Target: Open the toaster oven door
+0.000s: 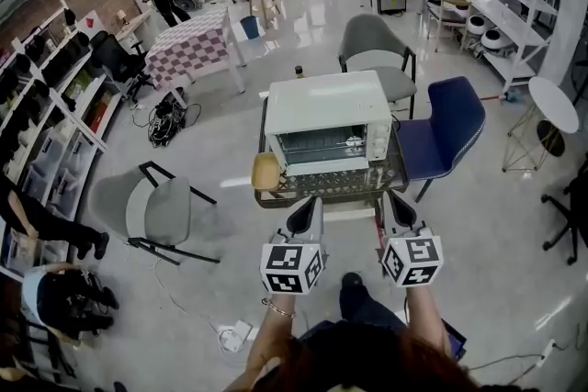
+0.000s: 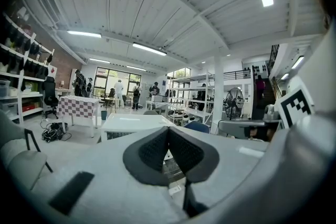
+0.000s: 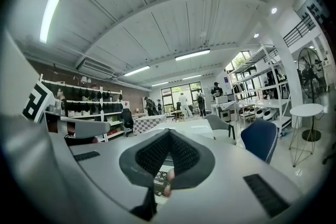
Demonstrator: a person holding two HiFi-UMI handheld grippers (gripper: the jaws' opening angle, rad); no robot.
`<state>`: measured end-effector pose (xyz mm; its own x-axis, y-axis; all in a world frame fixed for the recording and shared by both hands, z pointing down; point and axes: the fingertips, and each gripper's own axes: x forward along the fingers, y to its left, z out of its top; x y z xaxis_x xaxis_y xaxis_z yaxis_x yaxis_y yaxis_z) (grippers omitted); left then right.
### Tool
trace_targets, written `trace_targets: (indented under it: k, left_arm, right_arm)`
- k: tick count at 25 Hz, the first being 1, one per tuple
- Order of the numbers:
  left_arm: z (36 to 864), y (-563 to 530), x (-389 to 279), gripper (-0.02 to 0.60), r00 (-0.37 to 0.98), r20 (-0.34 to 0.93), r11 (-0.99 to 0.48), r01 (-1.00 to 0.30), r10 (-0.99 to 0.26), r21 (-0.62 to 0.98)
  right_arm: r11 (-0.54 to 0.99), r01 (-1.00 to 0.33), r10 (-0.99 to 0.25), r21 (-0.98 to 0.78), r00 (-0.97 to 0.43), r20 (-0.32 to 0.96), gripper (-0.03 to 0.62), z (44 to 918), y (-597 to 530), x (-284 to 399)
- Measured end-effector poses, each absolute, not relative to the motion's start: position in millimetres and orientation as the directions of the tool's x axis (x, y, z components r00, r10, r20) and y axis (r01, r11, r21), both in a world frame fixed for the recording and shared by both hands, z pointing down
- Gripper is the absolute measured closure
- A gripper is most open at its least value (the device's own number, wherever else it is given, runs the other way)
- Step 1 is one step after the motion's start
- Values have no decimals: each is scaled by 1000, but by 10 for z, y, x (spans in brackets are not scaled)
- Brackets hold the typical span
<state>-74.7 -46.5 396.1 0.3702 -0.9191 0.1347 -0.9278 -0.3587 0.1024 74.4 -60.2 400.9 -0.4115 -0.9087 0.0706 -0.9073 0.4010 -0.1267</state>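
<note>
A white toaster oven [image 1: 326, 115] stands on a low glass-topped table [image 1: 303, 190], its glass door [image 1: 320, 146] closed and facing me. Its knobs sit on the right of the front [image 1: 378, 140]. Both grippers hover side by side just short of the table's near edge, below the door and apart from it. The left gripper [image 1: 307, 212] is shut with nothing between its pads. The right gripper [image 1: 396, 207] is also shut and empty. In the left gripper view the oven's white top [image 2: 131, 123] shows beyond the closed left gripper [image 2: 168, 131]. In the right gripper view the oven's top [image 3: 191, 127] lies past the closed right gripper [image 3: 168, 135].
A round wooden piece [image 1: 265, 172] lies at the table's left end. A blue chair [image 1: 450, 128] stands right of the table, a grey chair [image 1: 377, 50] behind it, another grey chair [image 1: 165, 211] to the left. Cables lie on the floor [image 1: 230, 335].
</note>
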Motion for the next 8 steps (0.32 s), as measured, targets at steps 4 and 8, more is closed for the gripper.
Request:
trace_targets:
  k: [4,8]
  left_arm:
    - [3982,-538,-712,566,379,138,-368,-925,-915,99]
    - [4000,-595,-687,567,385,146,-374,-922,-911,99]
  right_arm:
    - [398,-909,-910,-128,-408,69,594,4015,-666,762]
    - [400,-908,-909,-128,-410,71,594,4012,-719,756]
